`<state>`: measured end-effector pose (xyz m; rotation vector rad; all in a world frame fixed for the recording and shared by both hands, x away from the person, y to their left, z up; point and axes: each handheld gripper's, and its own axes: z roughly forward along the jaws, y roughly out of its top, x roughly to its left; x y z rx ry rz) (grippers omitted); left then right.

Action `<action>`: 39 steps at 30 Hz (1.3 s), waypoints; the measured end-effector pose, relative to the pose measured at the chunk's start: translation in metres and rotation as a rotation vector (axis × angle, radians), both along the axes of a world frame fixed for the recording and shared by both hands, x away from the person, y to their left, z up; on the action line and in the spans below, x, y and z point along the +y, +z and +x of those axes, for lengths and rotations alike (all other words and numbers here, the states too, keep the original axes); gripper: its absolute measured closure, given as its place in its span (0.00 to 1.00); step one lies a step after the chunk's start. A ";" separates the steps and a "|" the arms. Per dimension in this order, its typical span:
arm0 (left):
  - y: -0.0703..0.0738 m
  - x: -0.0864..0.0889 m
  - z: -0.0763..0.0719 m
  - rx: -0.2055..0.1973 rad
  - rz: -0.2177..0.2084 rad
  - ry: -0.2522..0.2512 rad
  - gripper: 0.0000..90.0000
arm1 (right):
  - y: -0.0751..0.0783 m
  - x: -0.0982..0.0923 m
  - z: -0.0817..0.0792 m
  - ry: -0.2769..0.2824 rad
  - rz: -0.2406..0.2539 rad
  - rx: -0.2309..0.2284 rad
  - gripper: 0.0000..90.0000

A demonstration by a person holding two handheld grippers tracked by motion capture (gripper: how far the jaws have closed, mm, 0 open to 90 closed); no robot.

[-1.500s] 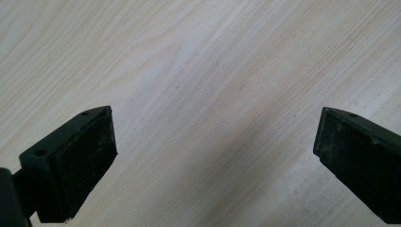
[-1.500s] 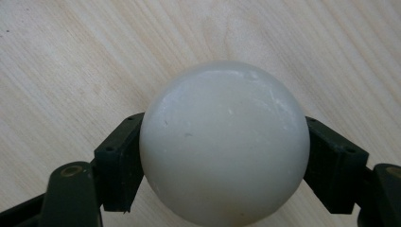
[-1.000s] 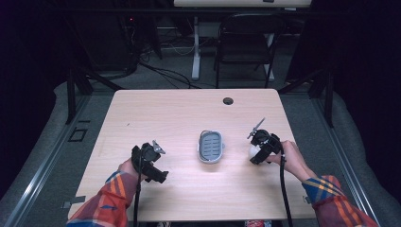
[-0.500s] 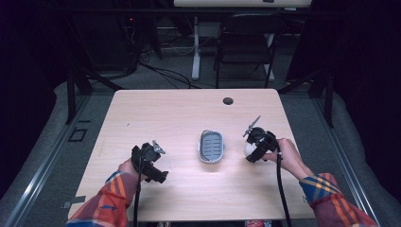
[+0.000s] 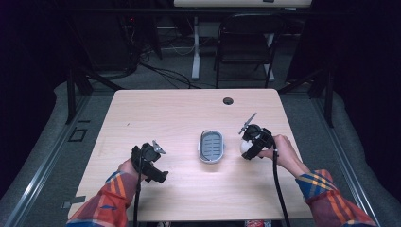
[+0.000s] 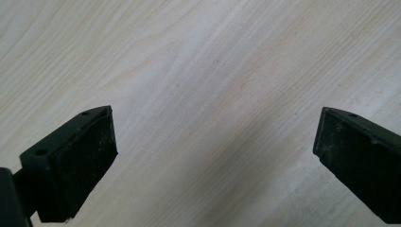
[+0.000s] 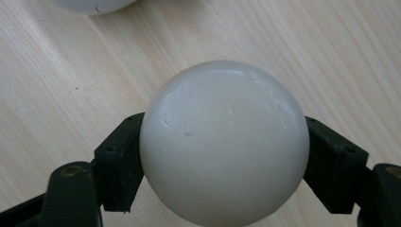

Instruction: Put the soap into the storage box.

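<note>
Over the pale wooden table (image 5: 179, 113), the left gripper (image 5: 150, 161) hangs with jaws spread wide, gripping nothing. Centre sits a grey oval dish (image 5: 211, 145). Just beside it, the right gripper (image 5: 249, 147) clasps a smooth white ball (image 7: 224, 142).

Right gripper (image 5: 246, 149) (with white ball (image 7: 224, 142)) nearer tray (image 5: 211, 145).

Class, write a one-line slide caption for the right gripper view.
The right gripper clamps a smooth white ball between its black jaws above the pale wooden table.
</note>
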<state>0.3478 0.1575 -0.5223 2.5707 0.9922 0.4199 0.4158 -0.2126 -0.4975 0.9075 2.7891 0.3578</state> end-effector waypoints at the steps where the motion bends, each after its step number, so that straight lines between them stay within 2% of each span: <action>1: 0.000 0.000 0.000 0.000 -0.001 0.000 0.00 | 0.002 0.001 0.001 0.008 -0.012 0.004 0.27; 9: 0.000 0.000 0.000 0.004 -0.001 -0.002 0.00 | 0.005 0.009 0.003 0.025 -0.008 -0.002 0.27; 10: 0.000 0.000 0.000 0.005 0.000 -0.003 0.00 | 0.004 0.010 0.003 0.017 0.005 -0.004 0.27; 19: 0.000 0.000 0.000 0.005 0.003 -0.004 0.00 | 0.008 0.018 0.007 0.040 -0.003 -0.007 0.27; 34: 0.000 0.000 -0.001 0.003 0.007 -0.003 0.01 | 0.018 0.033 0.013 0.065 0.017 -0.017 0.27; 35: 0.000 -0.001 -0.001 0.007 0.008 -0.004 0.01 | 0.019 0.035 0.013 0.058 0.029 -0.024 0.27; 39: 0.000 -0.001 -0.001 0.006 0.009 -0.004 0.01 | 0.025 0.038 0.015 0.072 0.021 -0.022 0.27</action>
